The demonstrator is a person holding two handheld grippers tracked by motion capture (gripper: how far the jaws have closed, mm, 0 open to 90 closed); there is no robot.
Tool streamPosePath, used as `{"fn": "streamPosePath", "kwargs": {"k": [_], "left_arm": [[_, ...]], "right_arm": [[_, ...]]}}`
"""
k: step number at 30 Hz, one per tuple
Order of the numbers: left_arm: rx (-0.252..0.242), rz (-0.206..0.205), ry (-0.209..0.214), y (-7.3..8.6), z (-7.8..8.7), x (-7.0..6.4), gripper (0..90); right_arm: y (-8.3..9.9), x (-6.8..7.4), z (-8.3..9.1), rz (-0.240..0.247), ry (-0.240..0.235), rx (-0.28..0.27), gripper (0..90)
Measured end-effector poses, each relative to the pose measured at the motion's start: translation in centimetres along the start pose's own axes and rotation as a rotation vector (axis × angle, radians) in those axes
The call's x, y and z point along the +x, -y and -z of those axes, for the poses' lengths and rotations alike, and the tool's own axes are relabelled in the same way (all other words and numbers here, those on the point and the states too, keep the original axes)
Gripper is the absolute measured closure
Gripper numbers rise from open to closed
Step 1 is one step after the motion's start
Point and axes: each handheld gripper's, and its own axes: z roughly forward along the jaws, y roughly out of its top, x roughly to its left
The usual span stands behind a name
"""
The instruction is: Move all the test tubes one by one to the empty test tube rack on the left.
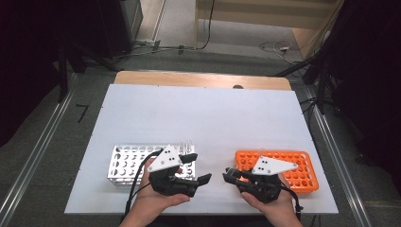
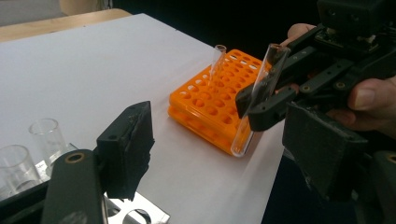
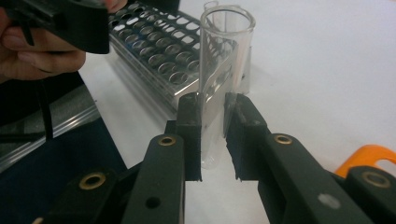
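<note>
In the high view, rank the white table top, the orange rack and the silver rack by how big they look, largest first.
1. white table top, by far the largest.
2 and 3. orange rack and silver rack: they look about alike, and the left gripper and right gripper each hide part of one, so I won't rank them.

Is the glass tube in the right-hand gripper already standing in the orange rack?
No, the right gripper holds the glass tube in its jaws, in front of the orange rack, not in any of its holes.

Metal rack (image 1: 127, 163) sits just beyond left gripper (image 1: 198, 168), plastic rack (image 1: 295, 168) beyond right gripper (image 1: 230, 174); tube (image 3: 223, 70) btwn right's jaws.
</note>
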Motion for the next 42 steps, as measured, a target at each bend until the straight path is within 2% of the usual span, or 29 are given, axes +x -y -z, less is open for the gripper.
{"fn": "streamPosePath", "kwargs": {"k": [4, 10, 18, 21, 28, 32, 39, 42], "left_arm": [[-0.011, -0.013, 0.051, -0.2, -0.2, -0.4, 38.4], [0.000, -0.036, 0.060, -0.2, -0.9, -1.4, 41.5], [0.015, -0.057, 0.082, 0.0, -1.8, -2.3, 58.7], [0.026, -0.070, 0.050, 0.0, -2.1, -2.6, 65.4], [0.041, -0.097, 0.036, 0.2, -2.5, -3.0, 73.7], [0.042, -0.115, 0.017, 0.1, -2.4, -3.2, 75.4], [0.037, -0.121, 0.024, 0.0, -2.3, -3.0, 75.9], [0.025, -0.115, 0.028, -0.2, -2.1, -2.9, 75.9]], "right_arm": [[0.0, 0.6, -0.6, 0.013, -0.017, 0.014, 73.9], [0.0, 1.4, -1.4, 0.031, -0.036, 0.032, 73.8], [0.0, 2.2, -2.3, 0.046, -0.058, 0.048, 73.8], [0.0, 2.4, -2.4, 0.050, -0.062, 0.051, 73.8], [-0.1, 2.5, -2.4, 0.053, -0.074, 0.051, 73.8], [-0.1, 2.5, -2.4, 0.049, -0.075, 0.049, 73.7], [-0.1, 2.4, -2.3, 0.044, -0.084, 0.037, 73.0], [0.0, 2.3, -2.2, 0.048, -0.080, 0.029, 68.0]]}}
